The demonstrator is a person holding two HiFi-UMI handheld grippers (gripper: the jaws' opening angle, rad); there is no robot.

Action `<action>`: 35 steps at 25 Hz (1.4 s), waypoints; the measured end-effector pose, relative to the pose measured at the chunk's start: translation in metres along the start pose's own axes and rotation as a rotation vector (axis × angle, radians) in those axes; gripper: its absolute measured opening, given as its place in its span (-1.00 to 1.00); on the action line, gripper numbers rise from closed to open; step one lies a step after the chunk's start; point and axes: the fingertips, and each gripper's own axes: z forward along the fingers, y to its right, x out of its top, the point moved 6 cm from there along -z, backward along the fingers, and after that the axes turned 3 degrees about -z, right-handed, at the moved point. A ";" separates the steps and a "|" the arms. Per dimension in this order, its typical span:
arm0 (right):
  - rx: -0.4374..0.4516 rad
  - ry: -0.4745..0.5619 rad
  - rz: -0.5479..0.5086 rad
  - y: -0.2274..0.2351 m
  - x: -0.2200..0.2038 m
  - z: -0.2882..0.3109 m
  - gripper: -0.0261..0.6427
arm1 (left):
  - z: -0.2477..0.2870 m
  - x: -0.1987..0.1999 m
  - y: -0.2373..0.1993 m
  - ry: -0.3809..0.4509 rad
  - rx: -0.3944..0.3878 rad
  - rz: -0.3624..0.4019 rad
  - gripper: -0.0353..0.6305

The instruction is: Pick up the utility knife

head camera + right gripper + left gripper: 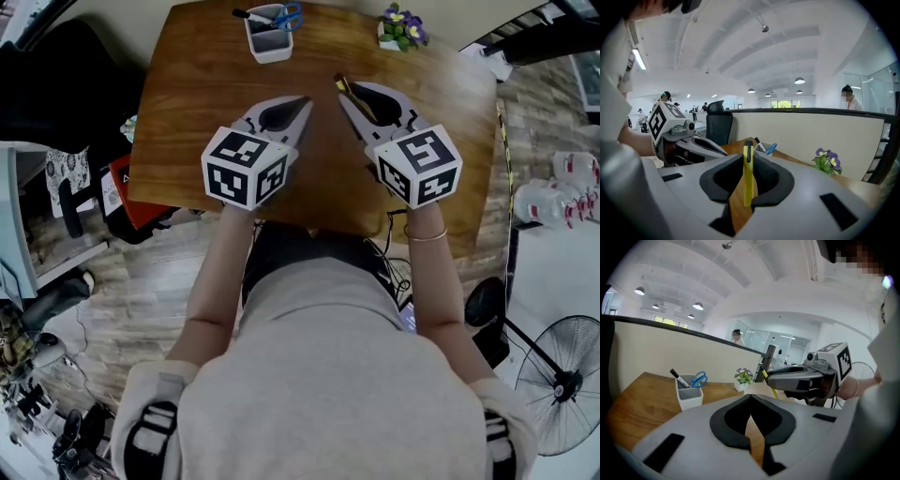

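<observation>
My right gripper (pixel 345 91) is shut on a yellow utility knife (pixel 343 84) and holds it in the air above the wooden table (pixel 197 112). In the right gripper view the utility knife (pixel 748 180) stands upright between the black pads (pixel 766 176), its dark tip sticking out past them. The left gripper view shows the right gripper (pixel 774 377) from the side with the utility knife (pixel 772 391) hanging below its tip. My left gripper (pixel 304 101) hovers just to the left, also above the table. Its jaws meet at the tips (pixel 750 397) with nothing between them.
A white pen holder (pixel 268 39) with a marker and blue scissors (pixel 287 16) stands at the table's far edge. A small pot of purple flowers (pixel 401 28) sits at the far right. A fan (pixel 561 382) and water bottles (pixel 562 192) are on the floor to the right.
</observation>
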 end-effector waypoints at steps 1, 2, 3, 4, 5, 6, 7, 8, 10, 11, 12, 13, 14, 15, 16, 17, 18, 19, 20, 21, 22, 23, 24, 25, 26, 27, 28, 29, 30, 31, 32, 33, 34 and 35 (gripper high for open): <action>-0.007 0.019 0.002 0.001 0.003 -0.003 -0.69 | 0.000 0.005 0.002 0.004 -0.001 0.016 -0.86; -0.015 0.038 0.002 0.001 0.007 -0.007 -0.69 | -0.001 0.009 0.005 0.009 -0.002 0.031 -0.86; -0.021 0.057 0.000 0.001 0.010 -0.010 -0.69 | -0.002 0.013 0.007 0.015 -0.003 0.044 -0.86; -0.027 0.078 -0.001 0.000 0.013 -0.014 -0.69 | -0.003 0.016 0.009 0.022 -0.004 0.054 -0.86; -0.030 0.100 0.000 0.000 0.016 -0.018 -0.69 | -0.004 0.019 0.011 0.026 -0.003 0.065 -0.86; -0.033 0.123 0.004 -0.001 0.019 -0.023 -0.69 | -0.004 0.022 0.013 0.026 0.000 0.077 -0.86; -0.035 0.145 0.009 -0.001 0.021 -0.028 -0.69 | -0.004 0.025 0.016 0.026 0.004 0.089 -0.86; -0.038 0.163 0.013 -0.002 0.024 -0.032 -0.69 | -0.004 0.028 0.018 0.027 0.005 0.102 -0.86; -0.046 0.192 0.015 -0.003 0.030 -0.040 -0.69 | -0.005 0.035 0.023 0.028 0.002 0.130 -0.86; -0.049 0.205 0.018 -0.004 0.032 -0.043 -0.69 | -0.006 0.039 0.027 0.025 0.001 0.149 -0.86; -0.049 0.221 0.022 -0.006 0.035 -0.046 -0.69 | -0.007 0.042 0.030 0.022 0.001 0.173 -0.86; -0.049 0.237 0.027 -0.007 0.037 -0.049 -0.69 | -0.009 0.046 0.035 0.021 0.000 0.196 -0.86; -0.049 0.256 0.031 -0.008 0.040 -0.053 -0.69 | -0.010 0.049 0.039 0.023 -0.003 0.216 -0.86; -0.050 0.276 0.034 -0.009 0.042 -0.057 -0.69 | -0.012 0.052 0.043 0.027 -0.008 0.231 -0.86; -0.051 0.297 0.038 -0.010 0.044 -0.061 -0.69 | -0.013 0.054 0.047 0.033 -0.014 0.240 -0.86; -0.053 0.319 0.044 -0.010 0.047 -0.065 -0.69 | -0.014 0.057 0.051 0.041 -0.019 0.246 -0.86; -0.054 0.341 0.055 -0.011 0.049 -0.068 -0.69 | -0.016 0.060 0.054 0.051 -0.024 0.250 -0.86; -0.055 0.362 0.069 -0.011 0.051 -0.071 -0.69 | -0.018 0.062 0.056 0.064 -0.028 0.253 -0.86; -0.056 0.382 0.083 -0.012 0.053 -0.073 -0.69 | -0.019 0.064 0.059 0.078 -0.035 0.255 -0.86; -0.056 0.402 0.095 -0.012 0.054 -0.076 -0.69 | -0.021 0.066 0.062 0.095 -0.044 0.257 -0.86; -0.055 0.420 0.105 -0.012 0.055 -0.078 -0.69 | -0.023 0.068 0.065 0.110 -0.054 0.261 -0.86; -0.053 0.439 0.114 -0.013 0.056 -0.081 -0.69 | -0.024 0.069 0.068 0.119 -0.065 0.266 -0.86; -0.048 0.459 0.121 -0.014 0.057 -0.083 -0.69 | -0.025 0.069 0.071 0.122 -0.074 0.273 -0.86; -0.043 0.480 0.127 -0.014 0.057 -0.086 -0.69 | -0.025 0.069 0.074 0.121 -0.081 0.281 -0.86; -0.039 0.499 0.132 -0.015 0.056 -0.088 -0.69 | -0.025 0.069 0.077 0.120 -0.087 0.286 -0.86; -0.038 0.515 0.137 -0.015 0.055 -0.091 -0.69 | -0.025 0.068 0.080 0.121 -0.094 0.289 -0.86; -0.039 0.528 0.142 -0.016 0.054 -0.093 -0.69 | -0.025 0.067 0.082 0.123 -0.104 0.287 -0.86; -0.040 0.538 0.150 -0.016 0.053 -0.095 -0.69 | -0.025 0.066 0.084 0.125 -0.115 0.282 -0.86; -0.041 0.545 0.160 -0.017 0.052 -0.096 -0.69 | -0.026 0.064 0.086 0.126 -0.127 0.275 -0.86; -0.042 0.551 0.170 -0.018 0.051 -0.097 -0.69 | -0.027 0.062 0.087 0.126 -0.138 0.268 -0.86; -0.045 0.555 0.179 -0.020 0.050 -0.099 -0.69 | -0.028 0.060 0.089 0.125 -0.146 0.263 -0.86; -0.048 0.558 0.185 -0.021 0.049 -0.100 -0.69 | -0.029 0.058 0.090 0.125 -0.151 0.259 -0.86; -0.053 0.560 0.188 -0.022 0.048 -0.102 -0.69 | -0.029 0.056 0.091 0.125 -0.154 0.257 -0.86; -0.060 0.563 0.189 -0.022 0.047 -0.104 -0.69 | -0.030 0.055 0.093 0.125 -0.158 0.254 -0.86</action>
